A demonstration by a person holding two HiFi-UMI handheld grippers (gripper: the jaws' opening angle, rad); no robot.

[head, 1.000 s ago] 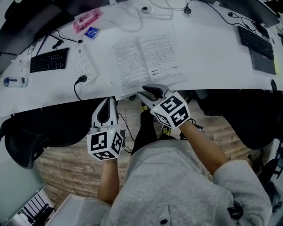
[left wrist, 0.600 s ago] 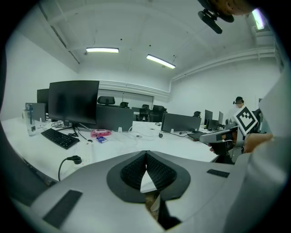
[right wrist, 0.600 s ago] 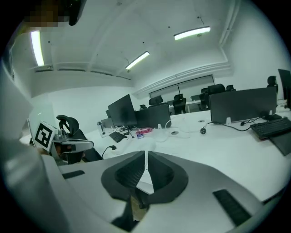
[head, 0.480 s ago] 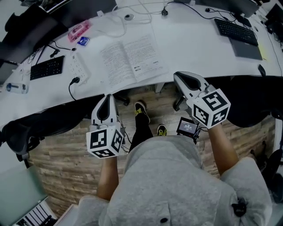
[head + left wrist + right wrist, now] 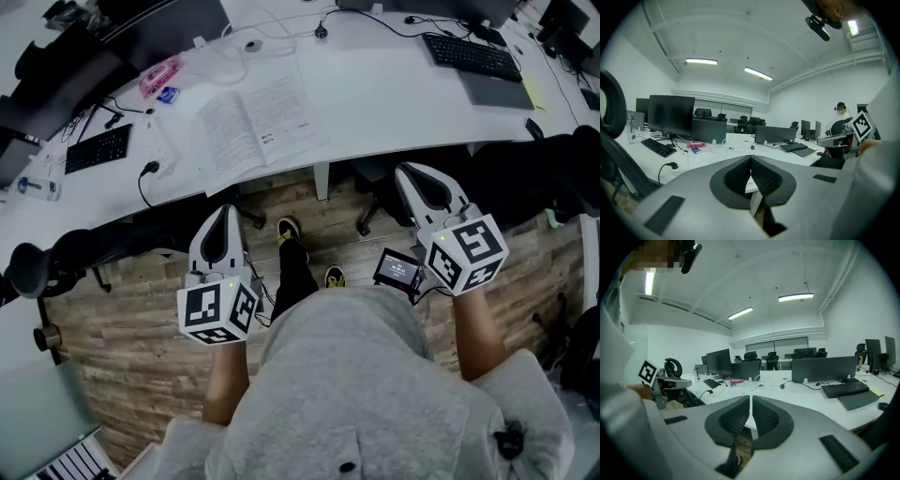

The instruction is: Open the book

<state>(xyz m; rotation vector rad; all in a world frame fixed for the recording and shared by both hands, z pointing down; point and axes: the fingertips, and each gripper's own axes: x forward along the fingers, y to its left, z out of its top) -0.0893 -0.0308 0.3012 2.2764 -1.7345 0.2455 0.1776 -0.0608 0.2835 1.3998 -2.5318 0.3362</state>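
Observation:
The book (image 5: 258,117) lies open on the white desk (image 5: 394,94), its printed pages facing up. Both grippers hang over the floor in front of the desk, well short of the book. My left gripper (image 5: 226,212) points at the desk's near edge below the book, its jaws shut on nothing. My right gripper (image 5: 411,172) is off to the right, also shut and empty. In the left gripper view, the left gripper (image 5: 751,159) has its pads together; in the right gripper view, the right gripper (image 5: 751,398) shows the same.
A black keyboard (image 5: 97,148) lies at the desk's left and another (image 5: 466,54) at the far right, by a dark pad (image 5: 502,89). A pink case (image 5: 159,75) and cables lie behind the book. Office chairs (image 5: 56,262) stand beside me. A small screen device (image 5: 397,270) sits on my lap.
Both grippers have drawn back from the desk toward my body. The right gripper has left the book's near edge, swung right, and its jaws have shut. The book stays open.

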